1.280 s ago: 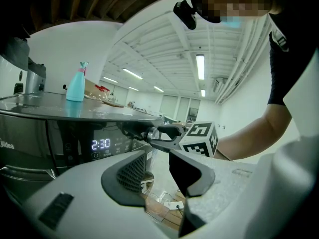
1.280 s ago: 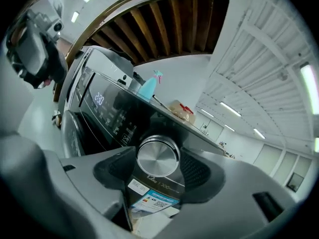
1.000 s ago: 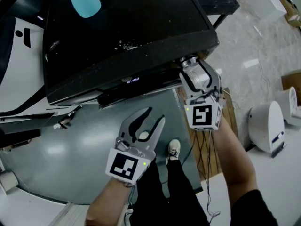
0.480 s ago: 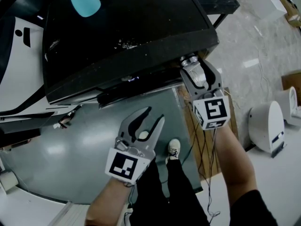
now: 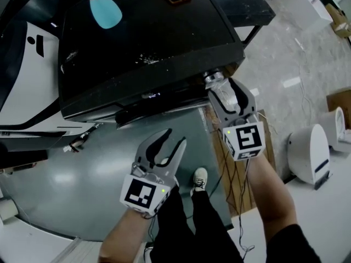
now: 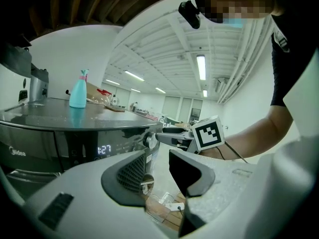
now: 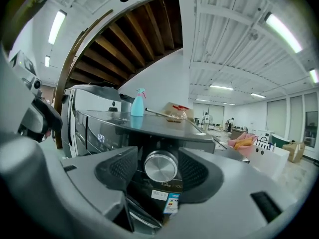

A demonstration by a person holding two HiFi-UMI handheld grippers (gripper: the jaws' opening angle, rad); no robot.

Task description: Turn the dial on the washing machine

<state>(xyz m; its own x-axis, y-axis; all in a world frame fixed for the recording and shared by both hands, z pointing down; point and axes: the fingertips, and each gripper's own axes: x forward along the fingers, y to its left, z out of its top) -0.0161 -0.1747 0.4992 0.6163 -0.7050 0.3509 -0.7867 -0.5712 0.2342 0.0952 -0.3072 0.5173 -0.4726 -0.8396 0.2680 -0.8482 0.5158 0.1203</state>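
Head view first: I'm watching the right gripper [image 5: 222,86] reaching in to the dial [image 5: 213,77], which is sitting at the right end of the washing machine [image 5: 148,32] front panel, just under the black top. The left gripper [image 5: 174,137] is hovering nearer to me, in front of the machine's grey front and well apart from the dial, with its jaws spread and nothing in them. A blue spray bottle [image 5: 105,11] is standing at the far left of the top.

Left gripper view: I'm looking out between two parted jaws, and only floor and cables [image 6: 167,203] are showing through the gap. Farther off, right of the lit display [image 6: 103,149], the right gripper is meeting the dial from the right.

Right gripper view: the silver dial is sitting squarely between the two ribbed pads. The jaws are standing wide and clamping its rim. A small label [image 7: 172,201] is showing just below.
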